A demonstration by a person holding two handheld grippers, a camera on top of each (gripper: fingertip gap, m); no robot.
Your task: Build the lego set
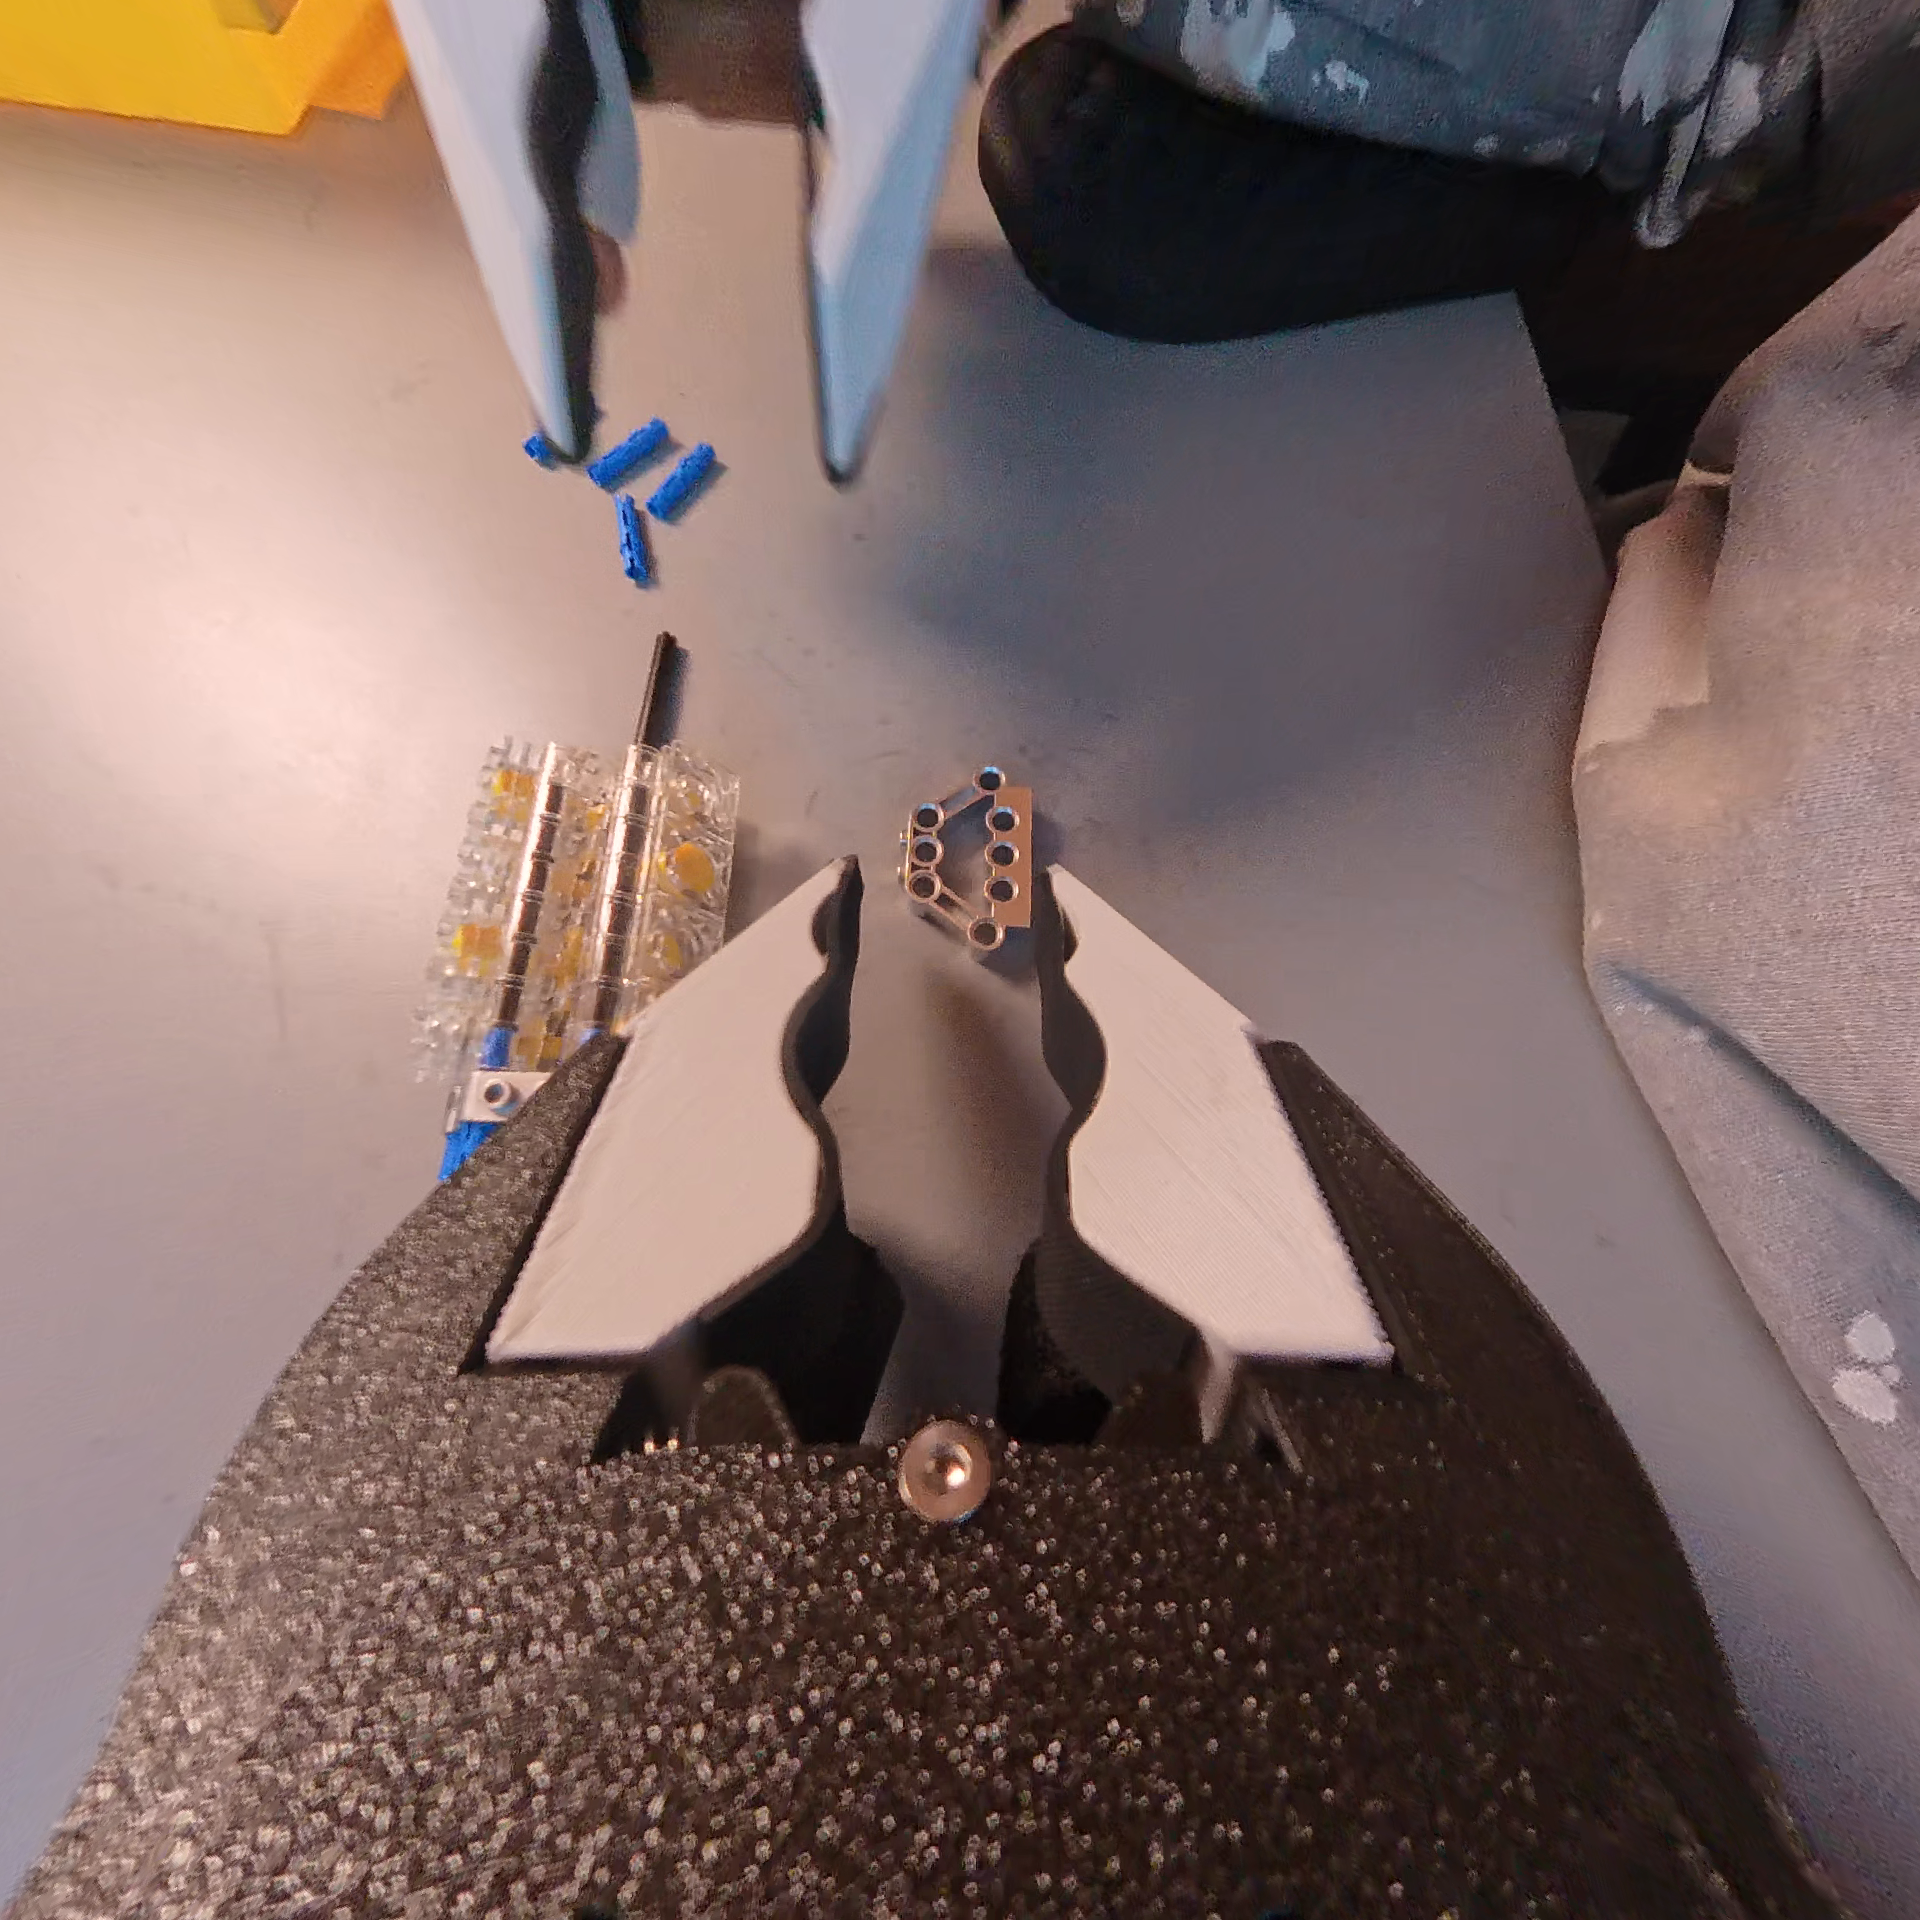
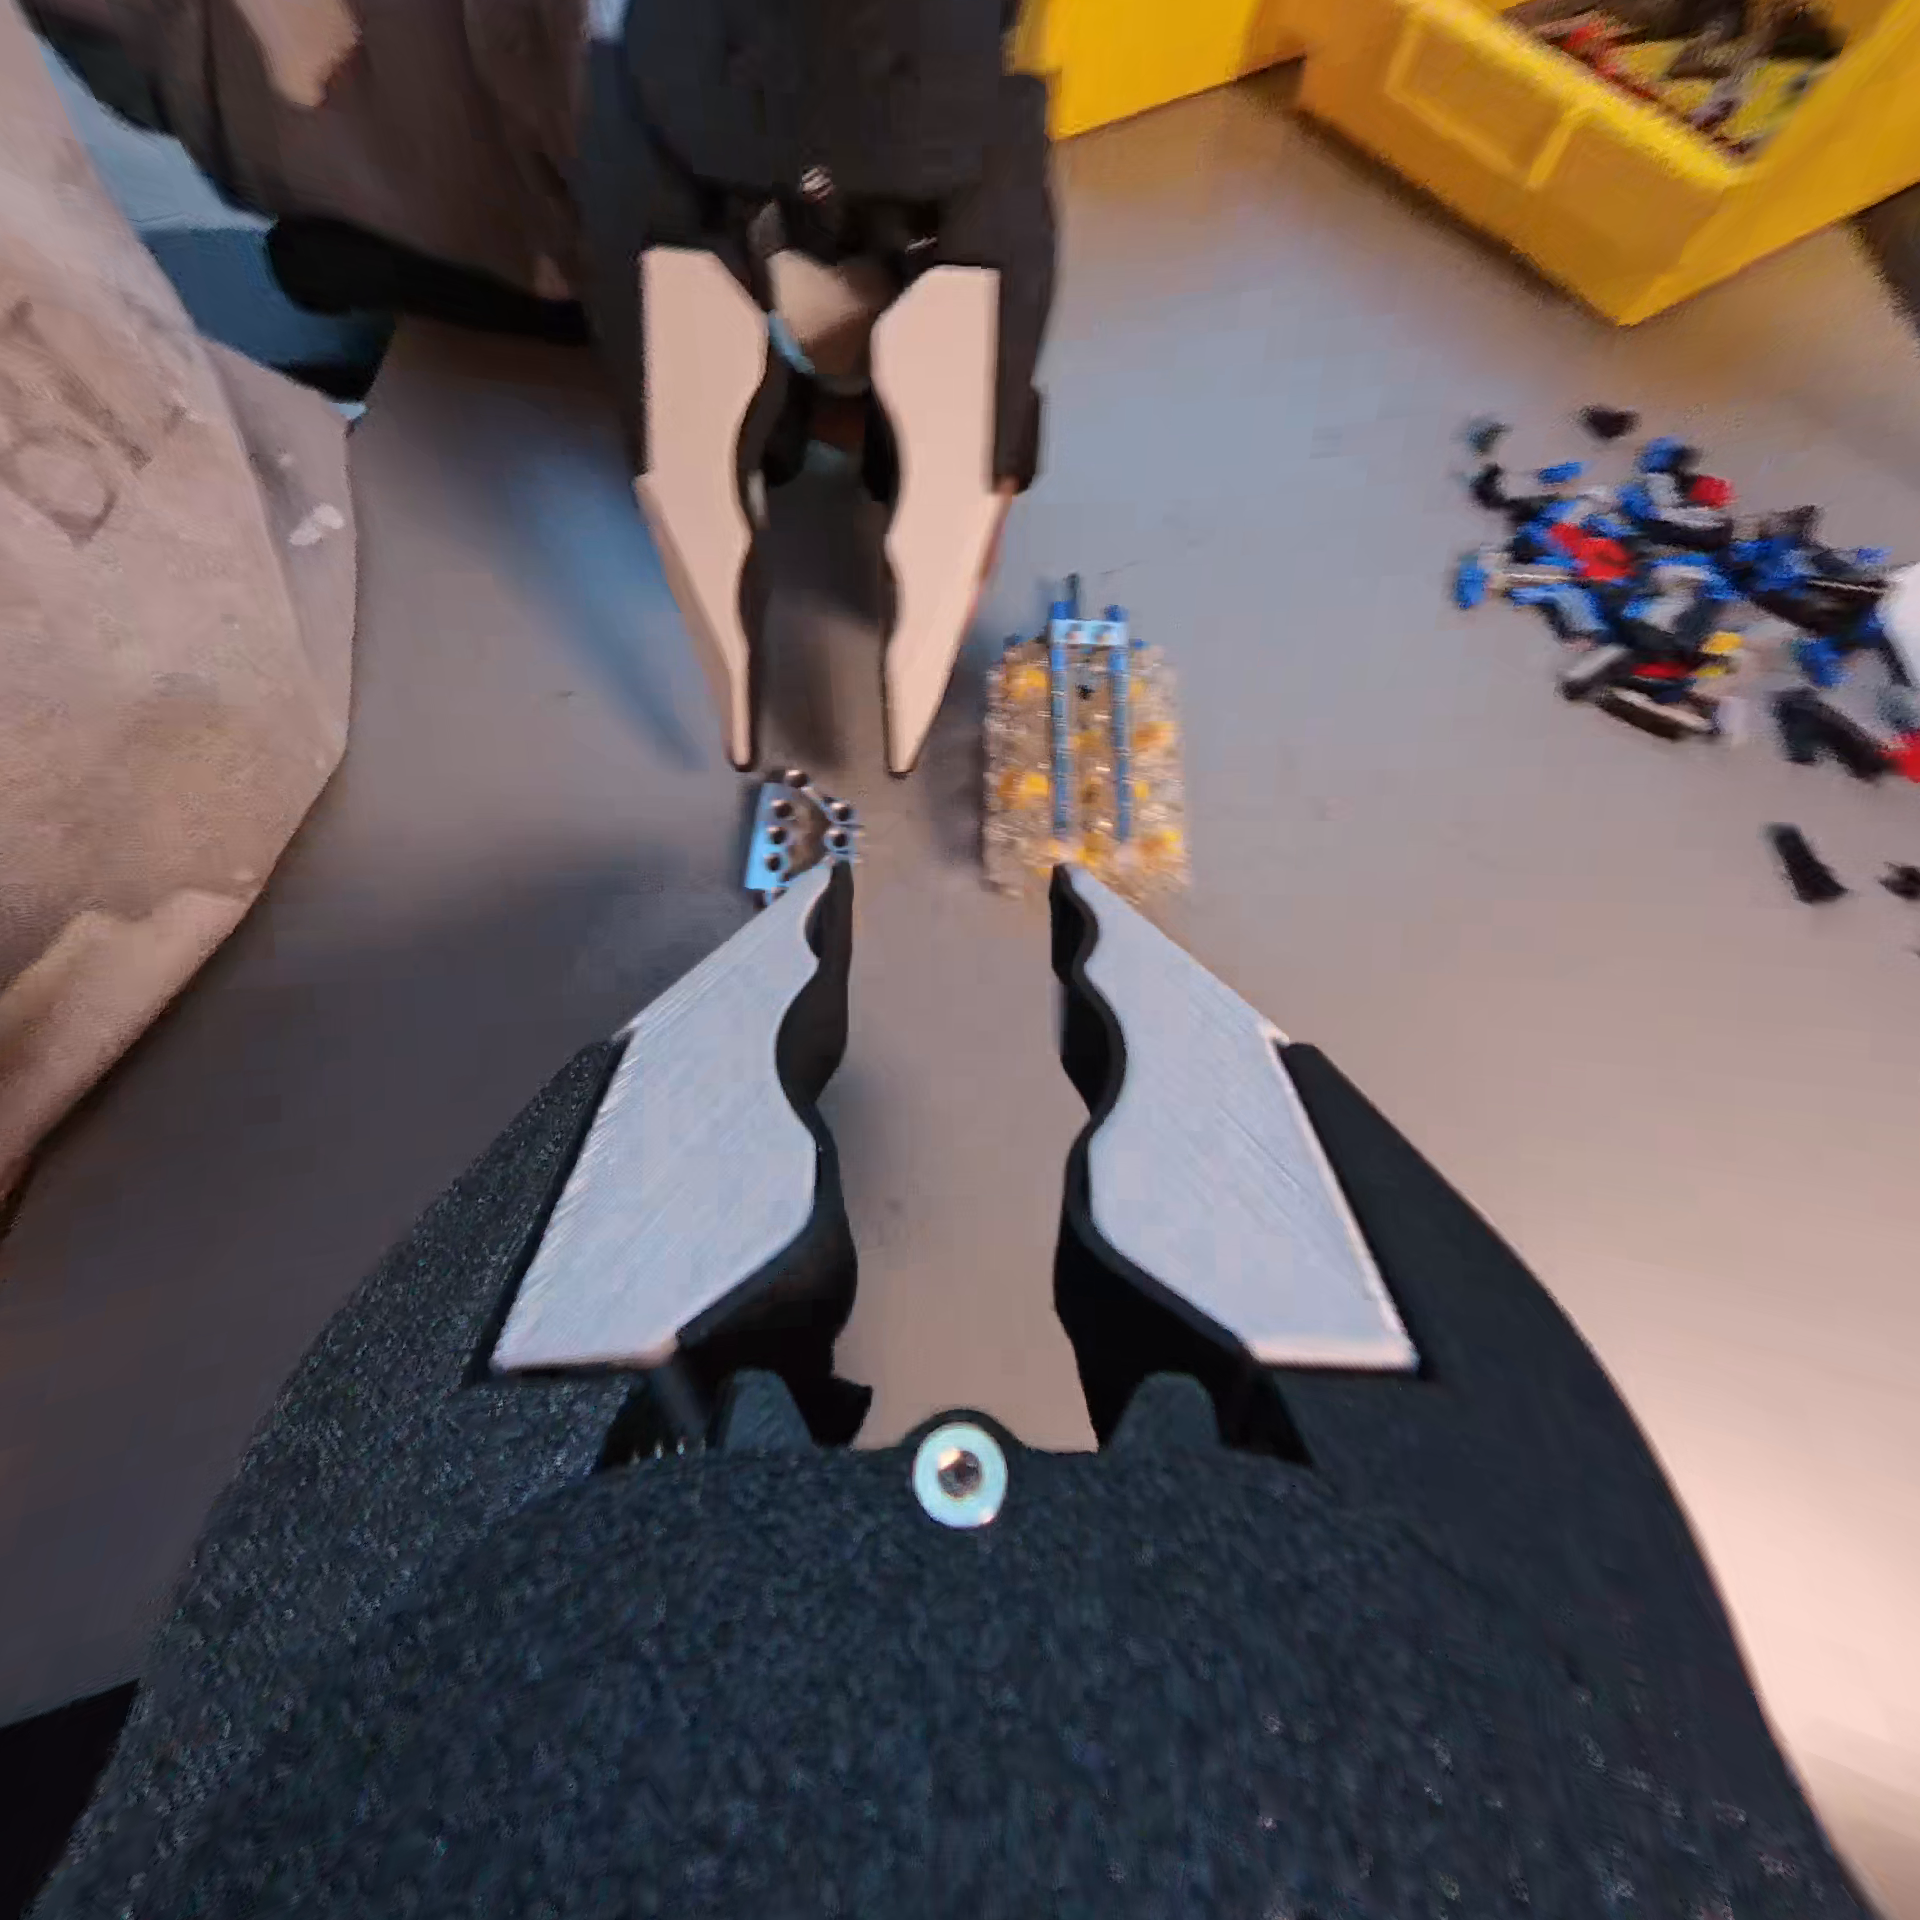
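My left gripper [image 1: 951,868] is open and empty, low over the grey table. A small grey frame piece with round holes [image 1: 966,857] lies just ahead between its fingertips; it also shows in the right wrist view [image 2: 795,831]. A clear block assembly with yellow bits and a black axle [image 1: 587,914] lies left of it, seen too in the right wrist view [image 2: 1086,769]. My right gripper [image 2: 951,878] is open and empty, facing the left one [image 2: 816,753]. In the left wrist view the right gripper [image 1: 712,452] hangs over several blue pins [image 1: 649,478].
Yellow bins [image 2: 1558,135] stand at the table's far side, one corner in the left wrist view [image 1: 156,62]. A pile of blue, black and red bricks [image 2: 1683,603] lies to the right. A person's grey clothing [image 1: 1766,727] borders the table edge. My right fingertips sit around 7 centimeters from my left ones.
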